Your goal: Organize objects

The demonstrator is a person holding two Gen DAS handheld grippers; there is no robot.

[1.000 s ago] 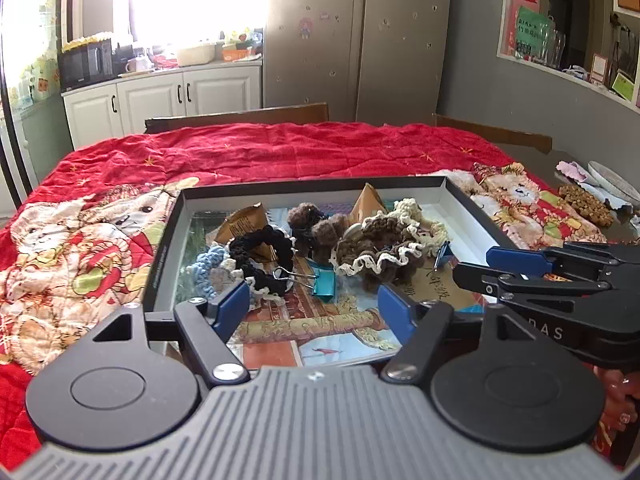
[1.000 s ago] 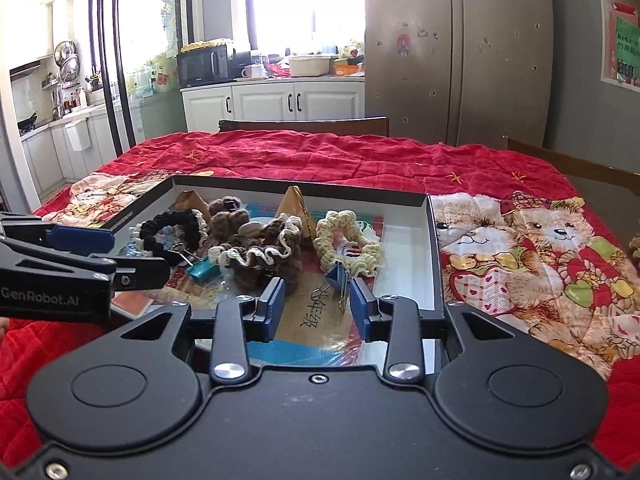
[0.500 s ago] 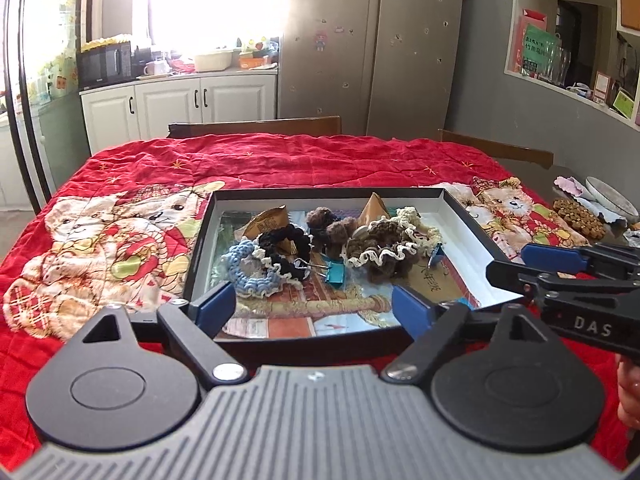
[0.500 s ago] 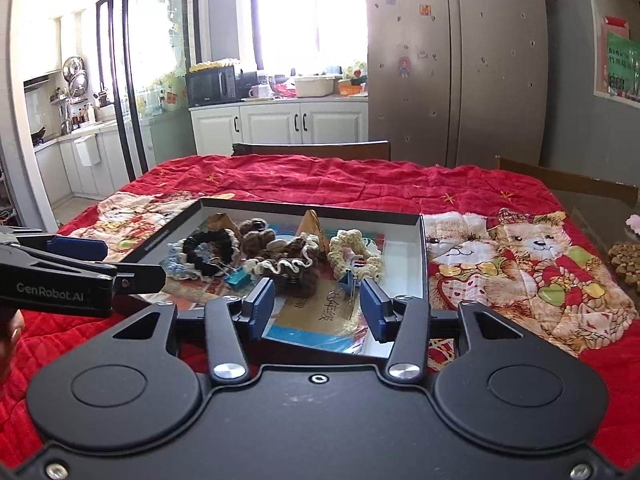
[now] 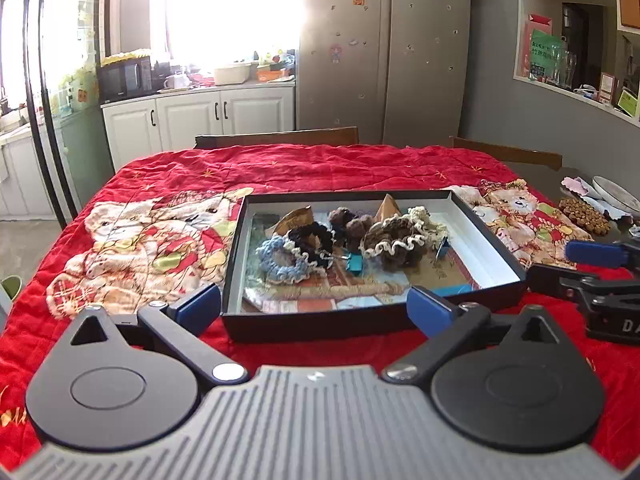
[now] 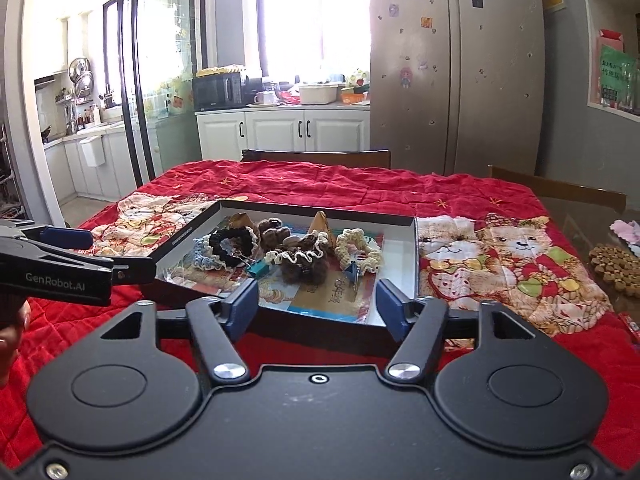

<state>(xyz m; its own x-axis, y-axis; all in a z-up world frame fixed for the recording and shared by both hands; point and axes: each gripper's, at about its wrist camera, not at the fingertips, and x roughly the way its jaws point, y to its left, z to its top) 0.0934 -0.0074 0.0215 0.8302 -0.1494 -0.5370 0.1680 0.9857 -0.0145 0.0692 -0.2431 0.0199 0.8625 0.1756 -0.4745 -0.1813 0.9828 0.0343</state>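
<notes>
The black box (image 5: 372, 322) sits on the desk, which is covered by a red quilt (image 5: 280, 168) printed with bears. Inside the box, over printed papers, lie a light blue scrunchie (image 5: 280, 266), a black scrunchie (image 5: 310, 236), a brown scrunchie with a cream frill (image 5: 394, 246), a cream scrunchie (image 6: 358, 248), brown pompoms (image 5: 346, 220), a teal binder clip (image 5: 354, 262) and a blue binder clip (image 6: 352, 270); all are bunched toward the far half of the box. The left gripper (image 5: 316, 306) is positioned at the near wall of the box with its jaws spread wide and nothing between them; they have just been opening. The right gripper (image 6: 316, 304) is likewise at the near edge of the box, jaws spread and empty, and has also just been opening from a much narrower gap. Compared with the frame one second earlier, both grippers have backed away from the box and risen: previously the blue pads overlapped the box interior, close to the contents, whereas now the whole box is visible beyond them, with a strip of quilt showing in front of its near wall. The contents of the box are unchanged in arrangement. In the left wrist view the right gripper appears at the right edge, beside the box; in the right wrist view the left gripper appears at the left edge, near the box's left corner.
</notes>
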